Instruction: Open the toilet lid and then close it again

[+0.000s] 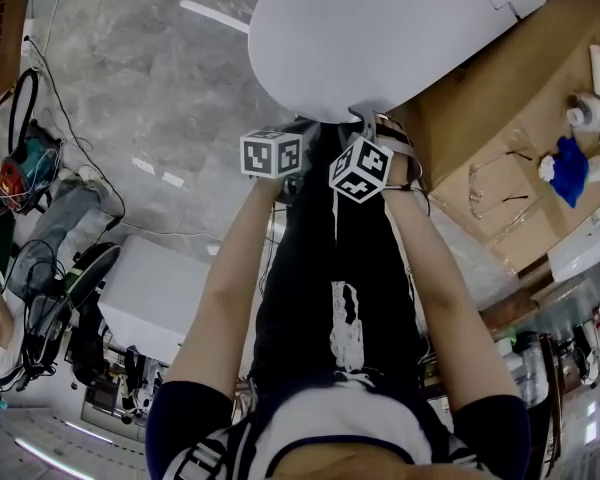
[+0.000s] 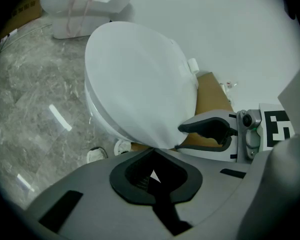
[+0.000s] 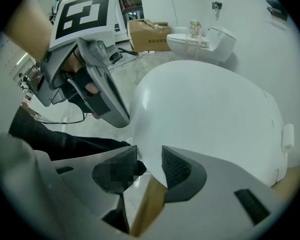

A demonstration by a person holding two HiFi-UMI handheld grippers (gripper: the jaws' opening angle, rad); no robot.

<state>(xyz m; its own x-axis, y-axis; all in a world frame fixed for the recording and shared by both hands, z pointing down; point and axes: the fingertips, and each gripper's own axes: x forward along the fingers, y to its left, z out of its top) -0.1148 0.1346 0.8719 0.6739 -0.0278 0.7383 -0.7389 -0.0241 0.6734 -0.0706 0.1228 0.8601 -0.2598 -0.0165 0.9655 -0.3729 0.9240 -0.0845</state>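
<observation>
Your right tool (image 3: 149,165) is clamped on the front rim of the white lid (image 1: 380,28). The rim drops straight between the two ribbed pads (image 3: 176,166) and the pads sit against it.

Your left tool (image 2: 155,169) has its jaws together. Its tips are tucked right at the lid's front edge, just beside the right tool. A sliver of white shows through the gap, but it isn't clear whether those tips actually touch the rim.

From your head view both hands meet at the near end of the lid, the two marker cubes (image 1: 271,154) side by side. Their black-and-white square patterns are the only markings that stand out, and there are no words on them.

The lid slopes away from you over the bowl, with its hinge end at the far side. The toilet stands on a sheet of brown cardboard (image 1: 510,98) laid on the grey marbled floor (image 1: 150,88). A pair of clear glasses (image 1: 500,183) lies on that cardboard to your right.

Across the room a second toilet (image 3: 202,36) stands against the wall, with a cardboard box (image 3: 149,34) next to it. The print on the box is too small to read.
</observation>
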